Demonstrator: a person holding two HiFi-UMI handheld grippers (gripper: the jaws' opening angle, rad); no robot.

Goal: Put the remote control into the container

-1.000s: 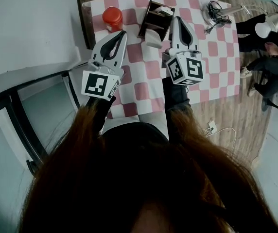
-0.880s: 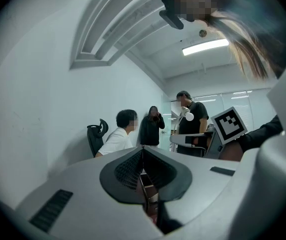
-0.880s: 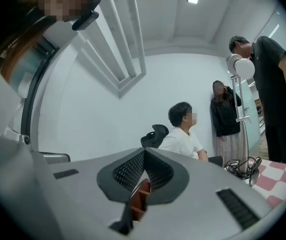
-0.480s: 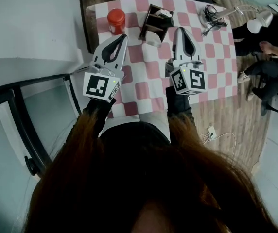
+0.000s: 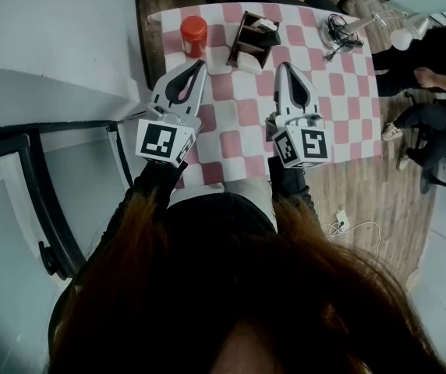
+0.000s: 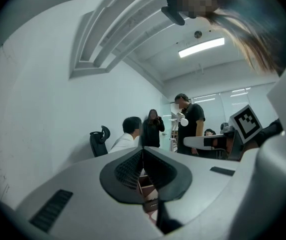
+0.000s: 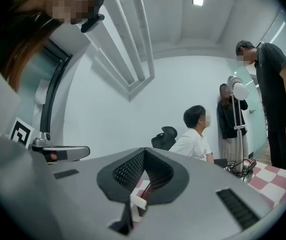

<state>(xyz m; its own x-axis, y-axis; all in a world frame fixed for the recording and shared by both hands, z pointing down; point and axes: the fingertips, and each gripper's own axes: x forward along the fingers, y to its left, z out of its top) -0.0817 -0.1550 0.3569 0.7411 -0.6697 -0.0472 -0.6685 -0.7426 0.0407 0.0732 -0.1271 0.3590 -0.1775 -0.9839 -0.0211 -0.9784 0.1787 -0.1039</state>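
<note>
A dark compartment container (image 5: 252,31) stands at the far middle of the pink-and-white checked table (image 5: 238,115). A pale oblong thing, apparently the remote control (image 5: 248,61), lies on the cloth just in front of it. My left gripper (image 5: 200,63) hovers left of the remote, shut and empty. My right gripper (image 5: 284,65) hovers to the remote's right, also shut with nothing in it. In the left gripper view the jaws (image 6: 142,150) meet above a glimpse of the container (image 6: 147,186). Below the meeting jaws (image 7: 144,151) in the right gripper view shows a pale piece (image 7: 138,202).
A red-lidded jar (image 5: 194,34) stands at the far left of the table. A coil of cables (image 5: 340,26) and a lamp (image 5: 401,37) sit at the far right corner. People sit and stand beyond the table and to its right. A wall lies left.
The table has shifted further off in the head view, and both grippers sit slightly nearer my body. Both stay shut and empty; the remote has not moved.
</note>
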